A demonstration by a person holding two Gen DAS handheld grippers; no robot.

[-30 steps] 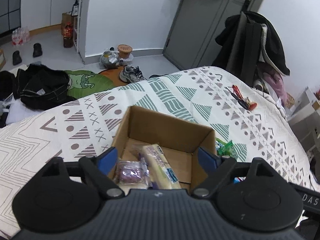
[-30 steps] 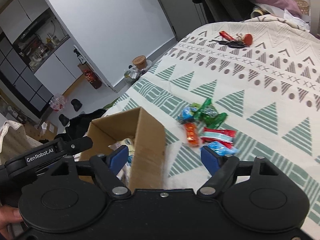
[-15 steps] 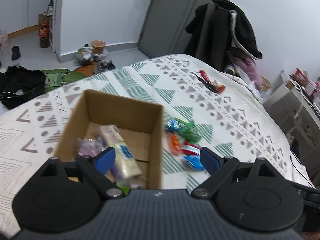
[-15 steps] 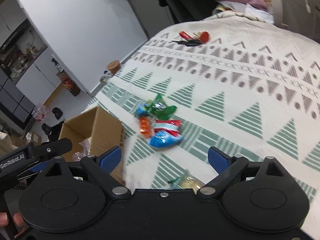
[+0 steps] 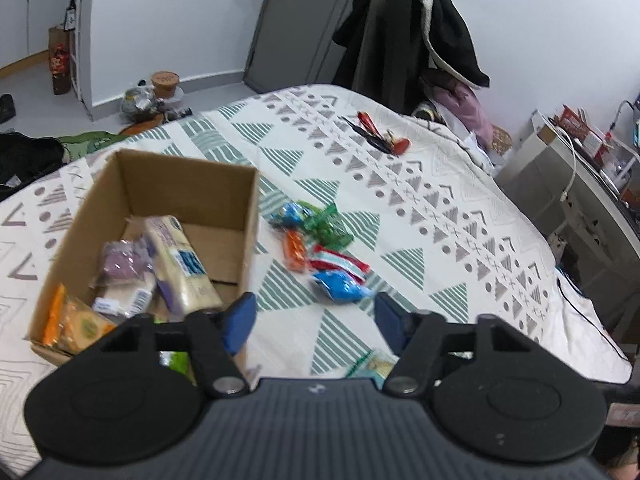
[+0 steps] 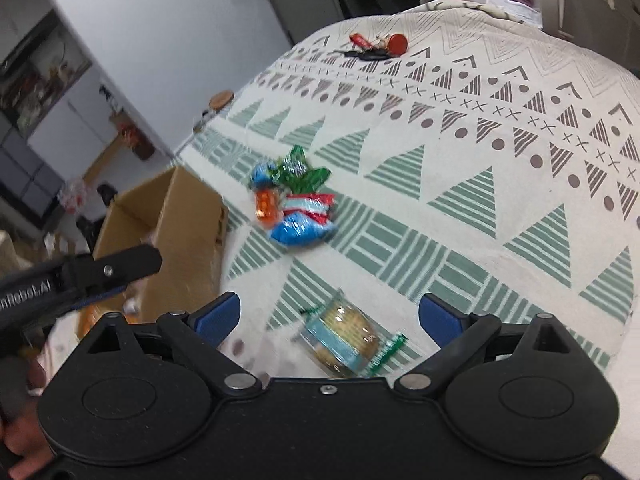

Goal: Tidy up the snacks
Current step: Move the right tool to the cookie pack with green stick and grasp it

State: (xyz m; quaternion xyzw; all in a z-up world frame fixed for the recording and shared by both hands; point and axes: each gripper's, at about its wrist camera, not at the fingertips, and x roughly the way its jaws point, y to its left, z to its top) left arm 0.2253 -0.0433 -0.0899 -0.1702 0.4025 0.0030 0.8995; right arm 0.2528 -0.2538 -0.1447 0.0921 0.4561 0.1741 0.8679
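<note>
A cardboard box (image 5: pixel 188 184) sits on the patterned bedspread and holds several snack packs, among them a long pale pack (image 5: pixel 180 260) and a purple pack (image 5: pixel 118 264). It also shows in the right wrist view (image 6: pixel 188 224). To its right lies a pile of loose snacks: a blue pack (image 5: pixel 340 286), a red-and-white pack (image 5: pixel 340 262), an orange pack (image 5: pixel 294 250) and green packs (image 5: pixel 328 228). A clear cracker pack (image 6: pixel 344 334) lies between the fingers of my open, empty right gripper (image 6: pixel 330 316). My left gripper (image 5: pixel 316 316) is open and empty, just right of the box.
Keys with red tags (image 5: pixel 380 136) lie far back on the bed. Coats hang on a rack (image 5: pixel 412 40) behind the bed. A grey desk with clutter (image 5: pixel 580 168) stands at the right. The bed edge (image 6: pixel 616 360) runs close on the right.
Both grippers have swung to the right, away from the box and toward the loose snacks. The cracker pack has come into view between the right gripper's fingers.
</note>
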